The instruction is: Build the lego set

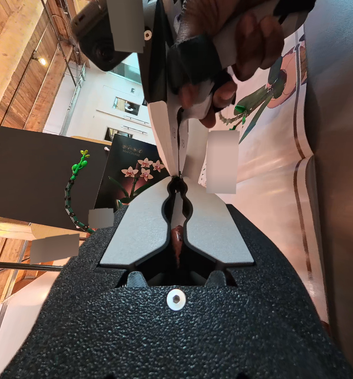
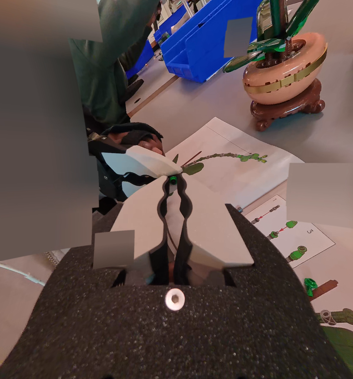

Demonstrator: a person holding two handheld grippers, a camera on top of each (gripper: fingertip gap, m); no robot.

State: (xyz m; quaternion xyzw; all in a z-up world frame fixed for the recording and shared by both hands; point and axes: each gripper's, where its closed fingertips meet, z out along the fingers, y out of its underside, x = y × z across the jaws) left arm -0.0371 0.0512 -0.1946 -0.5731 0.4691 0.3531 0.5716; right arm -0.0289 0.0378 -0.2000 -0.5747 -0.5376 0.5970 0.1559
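In the right wrist view my right gripper is shut on a small green round piece at its fingertips, above the open instruction booklet. My left gripper comes in from the left and its tips meet that piece. In the left wrist view my left gripper is shut, with a small dark pin just showing between its pads. The right gripper reaches down from above, tip to tip with it. The green piece is hidden in this view.
A tan orchid pot on a brown base and blue bins stand behind the booklet. A loose green piece and a brown piece lie at the right. A green and dark stem and a dark flower-printed box show in the left wrist view.
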